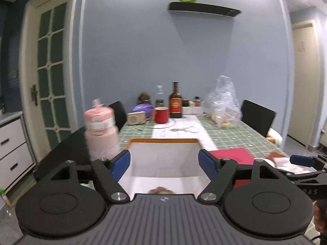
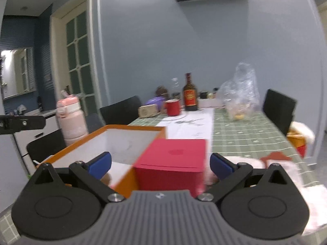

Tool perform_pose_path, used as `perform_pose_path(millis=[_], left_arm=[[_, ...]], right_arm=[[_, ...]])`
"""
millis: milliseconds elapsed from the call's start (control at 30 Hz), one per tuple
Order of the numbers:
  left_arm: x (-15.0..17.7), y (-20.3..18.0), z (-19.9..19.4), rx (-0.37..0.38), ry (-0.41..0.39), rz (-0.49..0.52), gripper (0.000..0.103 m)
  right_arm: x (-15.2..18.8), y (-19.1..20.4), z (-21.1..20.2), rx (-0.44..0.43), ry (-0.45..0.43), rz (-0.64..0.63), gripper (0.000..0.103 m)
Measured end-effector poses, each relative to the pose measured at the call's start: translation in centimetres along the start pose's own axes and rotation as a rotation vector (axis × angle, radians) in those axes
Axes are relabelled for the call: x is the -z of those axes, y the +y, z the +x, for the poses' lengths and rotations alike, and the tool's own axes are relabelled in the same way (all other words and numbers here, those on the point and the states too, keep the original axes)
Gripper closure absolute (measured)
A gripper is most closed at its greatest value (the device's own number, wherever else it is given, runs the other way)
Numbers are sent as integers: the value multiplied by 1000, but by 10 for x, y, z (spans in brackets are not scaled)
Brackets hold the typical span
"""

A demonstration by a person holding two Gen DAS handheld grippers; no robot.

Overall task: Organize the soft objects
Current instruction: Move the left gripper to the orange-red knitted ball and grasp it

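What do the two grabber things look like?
Both match. The left gripper and right gripper each have two blue ribbed pads on black linkage arms with silver bolts, two round black discs, and a grey ridged body bearing a small round emblem.

Open box [image 2: 114,143] sits left of closed box [image 2: 173,159]; bottle [image 2: 190,94] behind both

Dim room, ceiling-lamp glare top right, motion blur, fisheye-bent edges.

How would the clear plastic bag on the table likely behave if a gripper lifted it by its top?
The bag looks thin and crumpled, so probably floppy and light. The pale round items at its bottom would likely sag and swing. Its glossy film may slip between pads.
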State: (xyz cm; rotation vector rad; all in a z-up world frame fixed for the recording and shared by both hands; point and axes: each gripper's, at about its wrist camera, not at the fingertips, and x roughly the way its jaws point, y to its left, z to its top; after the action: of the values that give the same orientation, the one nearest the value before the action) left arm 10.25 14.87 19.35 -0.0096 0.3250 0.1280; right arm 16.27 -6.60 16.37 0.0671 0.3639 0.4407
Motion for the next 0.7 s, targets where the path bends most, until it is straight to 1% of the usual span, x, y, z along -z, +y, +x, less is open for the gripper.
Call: perform_pose_path(millis=[100,233,300,400,433,467,533,633,667,700], left_arm=[[-3,-24,-5,29,-18,-6,14],[2,-62,-14,46,-76,29,11],[6,-77,-13,56,-72,18,11],[13,-99,-10,133,-67,-23,11],[15,-106,-7,160,-54,-37,13],[17,-114,-4,187,-41,-46,17],[26,-132,3,234,-24,-26,21],[41,-160,22,266,46,28,23],[46,-167,29,275,71,44,28],[52,-174,37,278,96,55,30]], right_arm=[[4,-18,-15,50,23,0,3],[14,-44,-37,148,51,-13,3],[20,-58,-45,186,66,-9,3],[28,-82,-58,243,79,8,3],[30,-91,-61,265,82,17,3],[32,-99,-65,285,85,27,3],[38,-115,-71,323,97,48,3],[50,-141,-79,376,123,86,3],[54,-149,-81,392,133,100,3],[57,-156,-82,403,141,113,3]])
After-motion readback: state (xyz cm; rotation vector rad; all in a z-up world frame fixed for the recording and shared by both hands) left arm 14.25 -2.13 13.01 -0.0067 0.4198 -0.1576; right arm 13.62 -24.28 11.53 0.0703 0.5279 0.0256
